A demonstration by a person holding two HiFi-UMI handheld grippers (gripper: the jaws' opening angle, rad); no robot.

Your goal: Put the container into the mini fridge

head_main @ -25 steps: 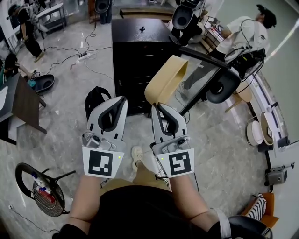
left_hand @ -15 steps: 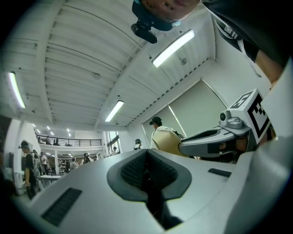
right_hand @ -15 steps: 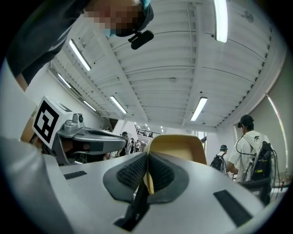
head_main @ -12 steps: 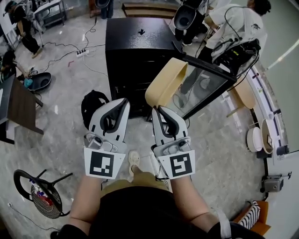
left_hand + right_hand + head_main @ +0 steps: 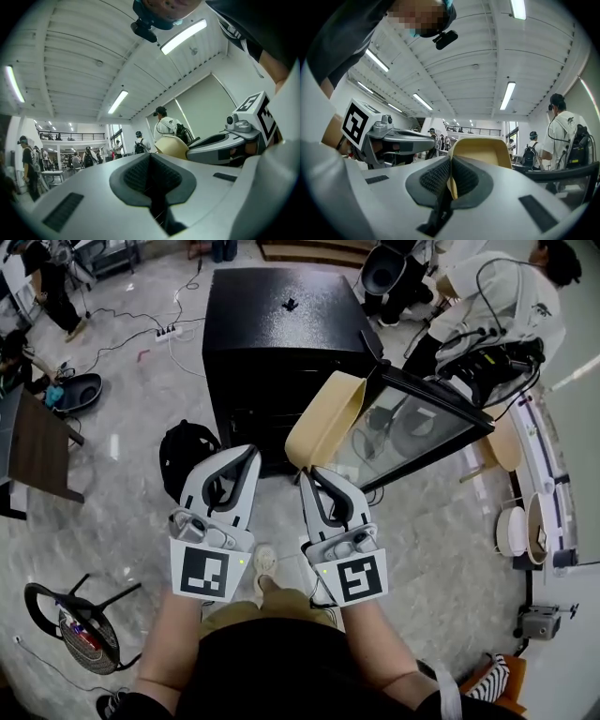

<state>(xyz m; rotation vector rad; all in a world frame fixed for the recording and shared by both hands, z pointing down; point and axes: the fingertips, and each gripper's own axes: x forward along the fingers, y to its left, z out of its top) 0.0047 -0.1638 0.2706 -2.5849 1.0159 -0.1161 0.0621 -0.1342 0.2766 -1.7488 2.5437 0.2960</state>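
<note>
A tan, open-topped container (image 5: pixel 323 420) is pinched by its rim in my right gripper (image 5: pixel 307 472), whose jaws are shut on it; the same container (image 5: pixel 480 150) rises past the pads in the right gripper view. It hangs in front of the black mini fridge (image 5: pixel 272 329), whose glass door (image 5: pixel 417 418) stands swung open to the right. My left gripper (image 5: pixel 251 452) is beside the right one, jaws shut with nothing between them (image 5: pixel 151 157). Both point toward the fridge front.
A black backpack (image 5: pixel 183 451) lies on the marble floor left of the fridge. A person in a white top (image 5: pixel 502 306) stands at the back right. A dark table (image 5: pixel 28 442) is at the left, a fan (image 5: pixel 70 624) at the lower left, and cables (image 5: pixel 141 334) run across the floor.
The fridge and its open door have come closer and fill more of the head view. Both grippers keep their pose, the right one holding the container throughout.
</note>
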